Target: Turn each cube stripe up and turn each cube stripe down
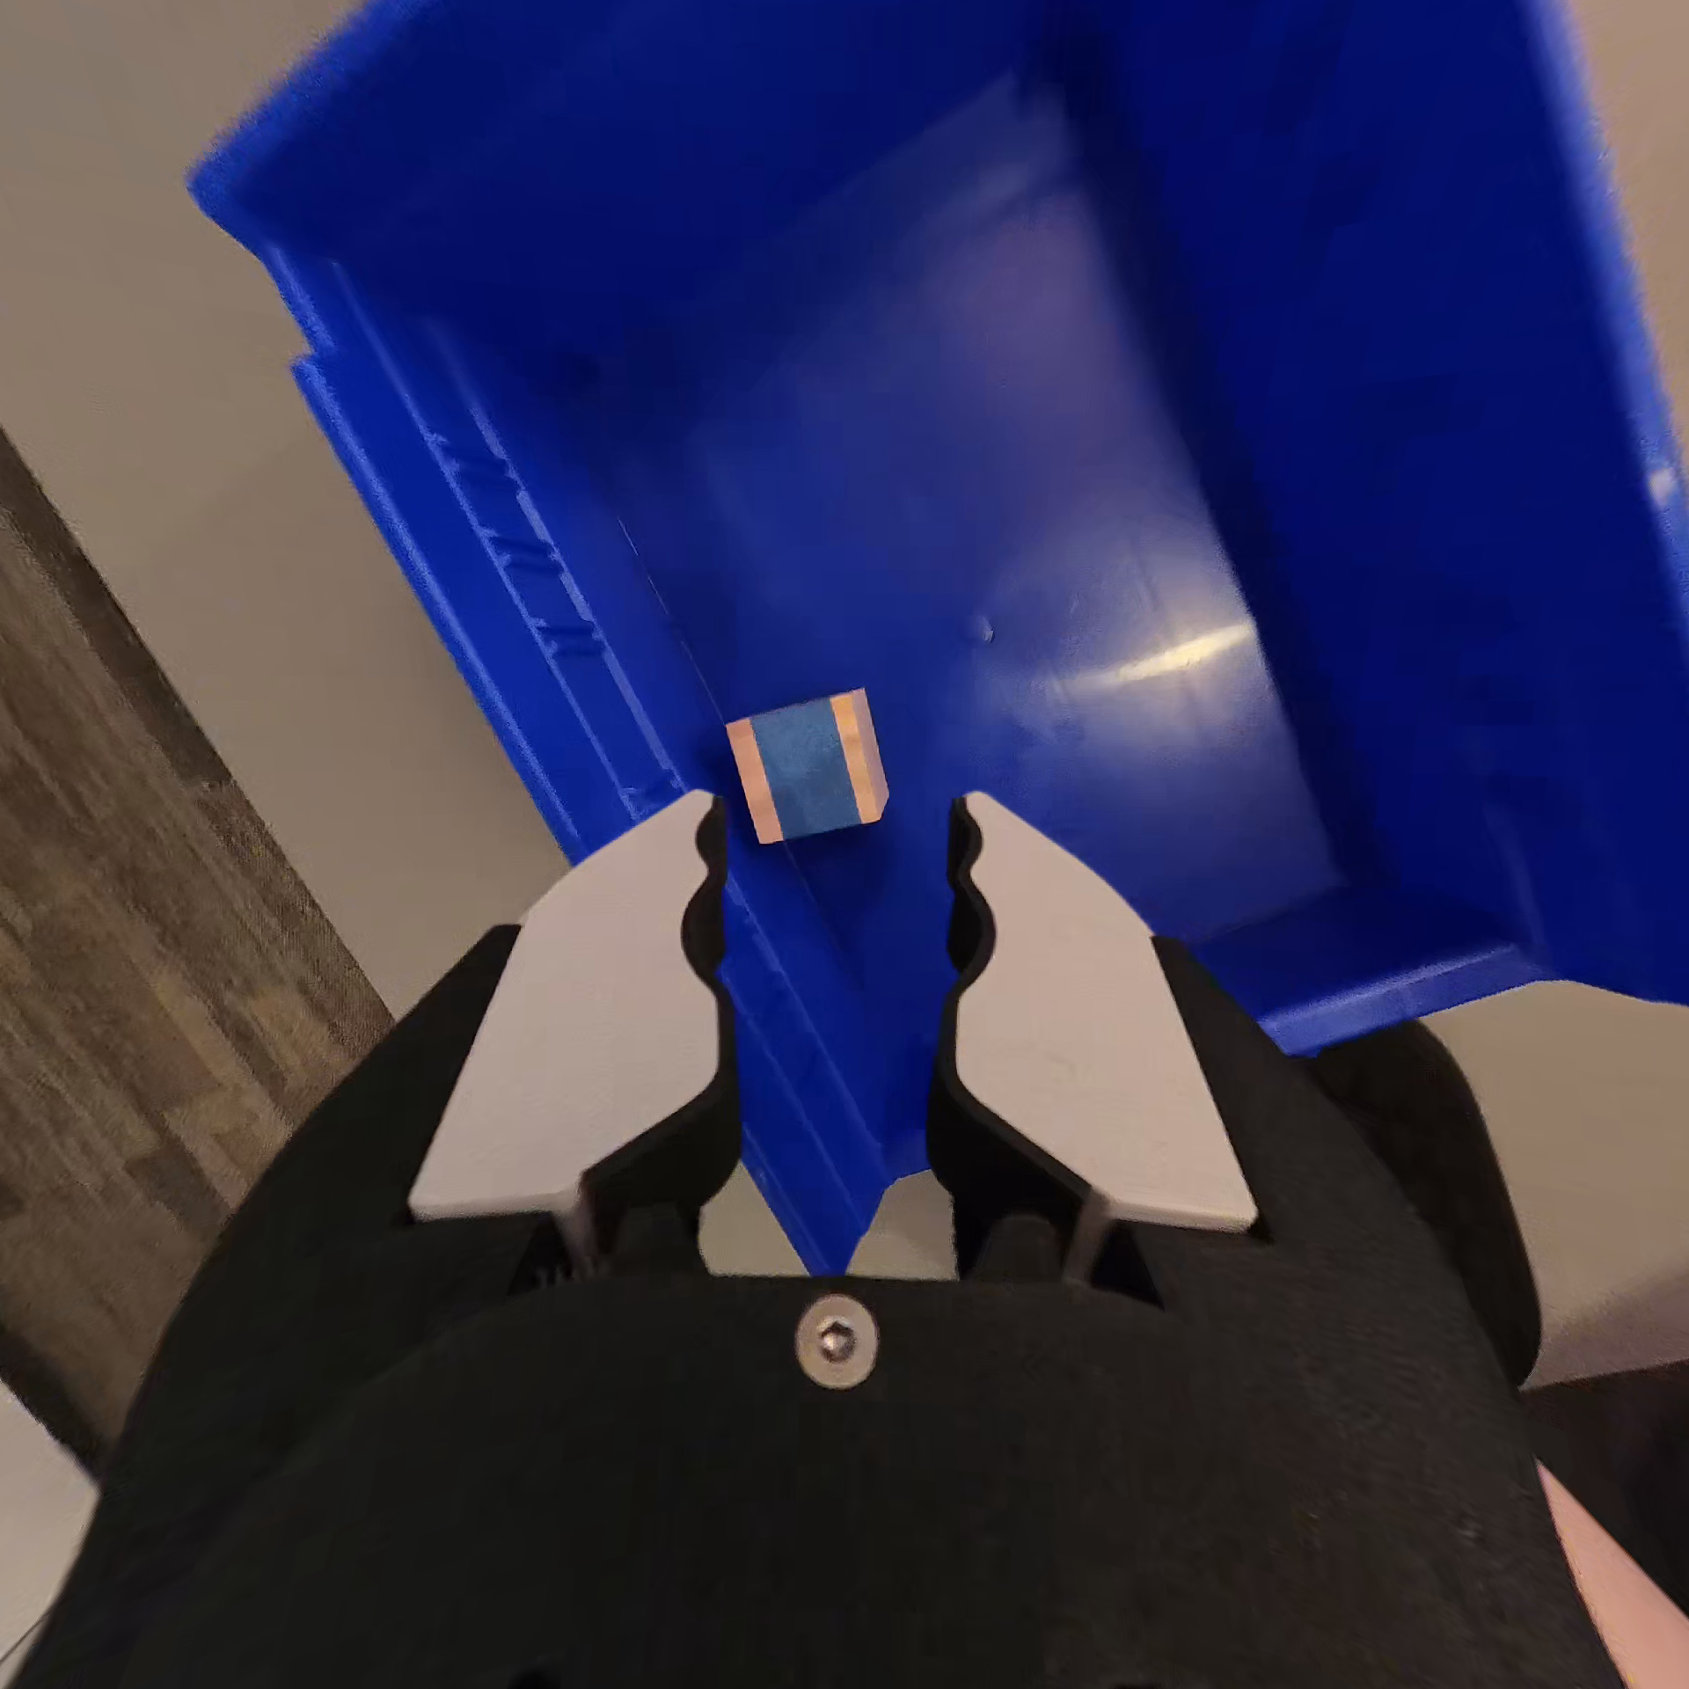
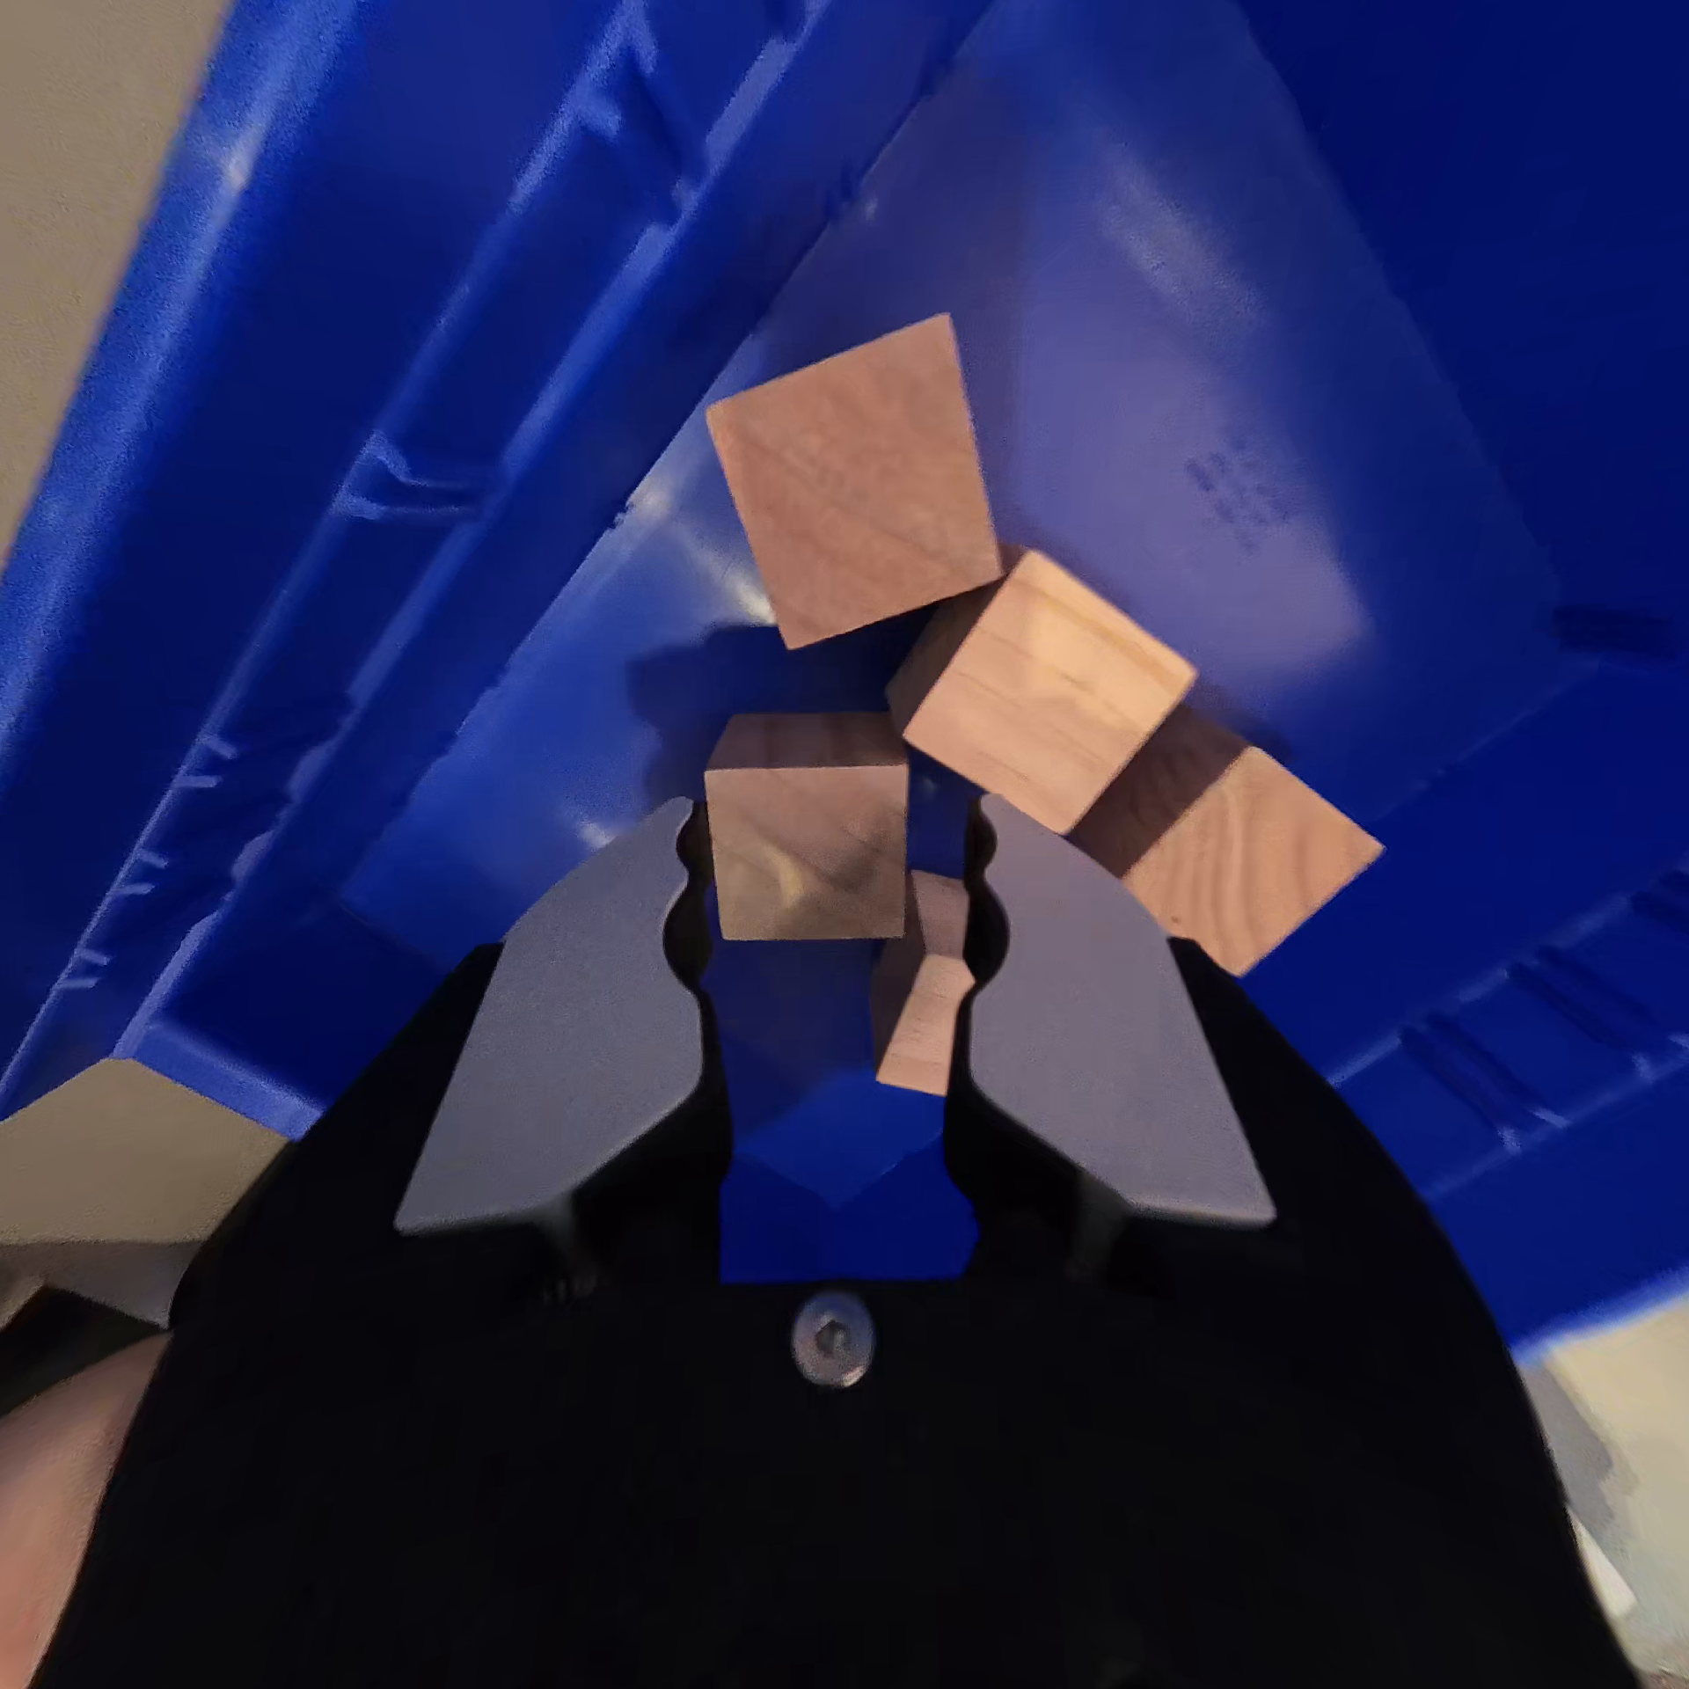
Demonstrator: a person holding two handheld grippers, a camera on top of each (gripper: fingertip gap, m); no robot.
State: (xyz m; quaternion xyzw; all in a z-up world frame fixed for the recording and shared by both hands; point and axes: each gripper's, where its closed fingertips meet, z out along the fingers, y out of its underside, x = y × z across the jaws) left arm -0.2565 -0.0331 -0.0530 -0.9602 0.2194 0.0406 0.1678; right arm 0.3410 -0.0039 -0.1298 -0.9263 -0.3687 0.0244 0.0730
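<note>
Left wrist view shows my left claw [image 1: 836, 804] spread and holding nothing, with the small wooden cube with a blue stripe facing up [image 1: 806, 763] lying on the blue plastic bin's floor [image 1: 1142, 512] just above the fingertips, slightly left of centre.

Blue-striped wooden cube [image 1: 806, 766] stripe-up on bin floor; five plain-faced cubes [image 2: 1037, 690] clustered, touching

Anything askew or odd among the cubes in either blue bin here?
Mildly. In the right wrist view, the plain wooden cubes in the blue bin lie jumbled at mixed angles, some touching, no stripes showing. In the left wrist view, one striped cube sits alone, stripe up, near the wall. No damage visible.
</note>
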